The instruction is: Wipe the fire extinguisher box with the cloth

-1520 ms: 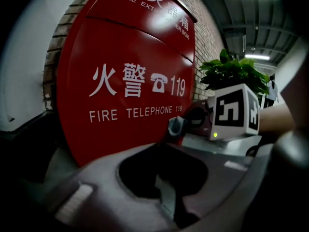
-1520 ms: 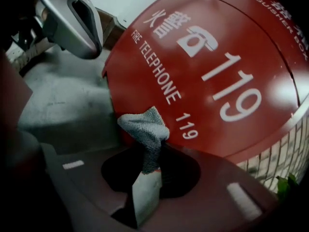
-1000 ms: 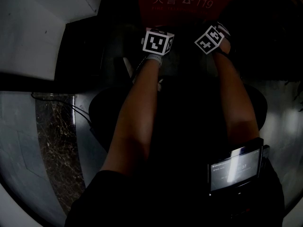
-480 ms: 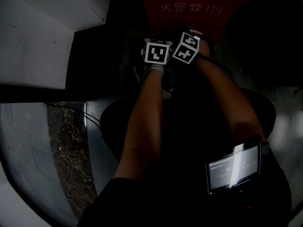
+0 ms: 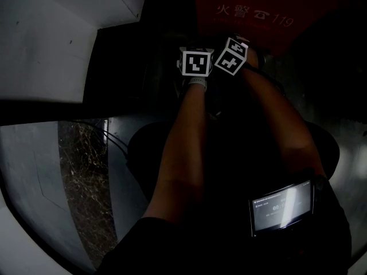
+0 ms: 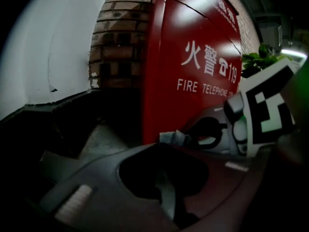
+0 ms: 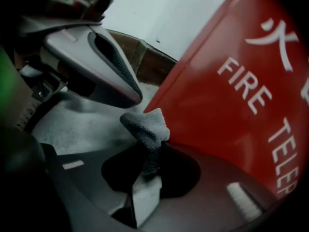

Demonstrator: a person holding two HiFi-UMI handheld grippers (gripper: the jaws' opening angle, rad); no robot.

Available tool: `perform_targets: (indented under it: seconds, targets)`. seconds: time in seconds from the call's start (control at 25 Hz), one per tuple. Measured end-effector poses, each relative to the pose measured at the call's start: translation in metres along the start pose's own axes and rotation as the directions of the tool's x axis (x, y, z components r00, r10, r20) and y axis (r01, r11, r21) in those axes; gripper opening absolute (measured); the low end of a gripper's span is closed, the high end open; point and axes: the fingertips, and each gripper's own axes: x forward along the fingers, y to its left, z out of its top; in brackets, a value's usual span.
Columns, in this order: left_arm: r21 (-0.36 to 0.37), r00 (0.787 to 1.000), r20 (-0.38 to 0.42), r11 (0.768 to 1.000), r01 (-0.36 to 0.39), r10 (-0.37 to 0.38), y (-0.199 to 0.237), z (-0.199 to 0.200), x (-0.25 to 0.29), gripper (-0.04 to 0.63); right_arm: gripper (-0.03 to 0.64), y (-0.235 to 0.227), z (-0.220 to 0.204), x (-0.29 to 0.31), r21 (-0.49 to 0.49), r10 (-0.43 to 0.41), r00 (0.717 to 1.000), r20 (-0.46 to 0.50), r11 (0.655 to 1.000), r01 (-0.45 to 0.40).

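Close to the red fire extinguisher box point(image 7: 227, 105), the right gripper point(image 7: 154, 146) pinches the grey cloth point(image 7: 147, 127); the left gripper point(image 6: 161, 146) beside it has its jaws together, empty.

I seem to be working in a public building's hallway or lobby. Just ahead of my left hand-held gripper point(image 6: 158, 148) stands a red fire box point(image 6: 193, 57) lettered FIRE TELEPHONE 119. Farther left are a brick wall point(image 6: 118, 37) and a white wall point(image 6: 53, 47), a plant point(image 6: 258, 59) grows to the right, and a polished stone floor point(image 5: 34, 171) lies below.
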Motion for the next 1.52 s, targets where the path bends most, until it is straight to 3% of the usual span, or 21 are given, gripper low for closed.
perform_targets:
  seconds: [0.2, 0.32, 0.76, 1.0, 1.12, 1.36, 1.52]
  targets:
    - [0.037, 1.000, 0.002, 0.999, 0.022, -0.022, -0.012, 0.004, 0.004, 0.002, 0.074, -0.006, -0.013, -0.003, 0.040, -0.005, 1.000, -0.018, 0.999, 0.006]
    - [0.090, 0.999, 0.004, 0.995, 0.046, -0.047, -0.025, 0.008, 0.004, 0.002, 0.074, -0.013, -0.021, -0.012, -0.003, -0.047, 0.998, -0.044, 0.999, 0.047]
    - [0.228, 0.983, 0.030, 0.959, 0.169, -0.180, -0.089, 0.028, -0.007, 0.002, 0.074, -0.042, -0.080, -0.062, -0.038, -0.167, 0.970, -0.174, 0.986, 0.163]
    - [0.229, 0.960, 0.029, 0.937, 0.265, -0.278, -0.126, 0.029, -0.002, 0.002, 0.074, -0.055, -0.121, -0.068, -0.059, -0.208, 0.946, -0.248, 0.978, 0.200]
    - [0.224, 0.963, 0.031, 0.941, 0.255, -0.268, -0.124, 0.031, -0.005, 0.002, 0.074, -0.061, -0.145, -0.071, -0.056, -0.215, 0.932, -0.291, 0.977, 0.208]
    - [0.117, 0.954, 0.027, 0.949, 0.293, -0.298, -0.120, 0.023, -0.003, 0.002, 0.074, -0.072, -0.198, -0.080, -0.020, -0.217, 0.898, -0.383, 0.974, 0.227]
    - [0.112, 0.950, 0.044, 0.947, 0.301, -0.308, -0.120, 0.027, -0.003, 0.002, 0.074, -0.076, -0.223, -0.087, -0.002, -0.217, 0.878, -0.427, 0.971, 0.239]
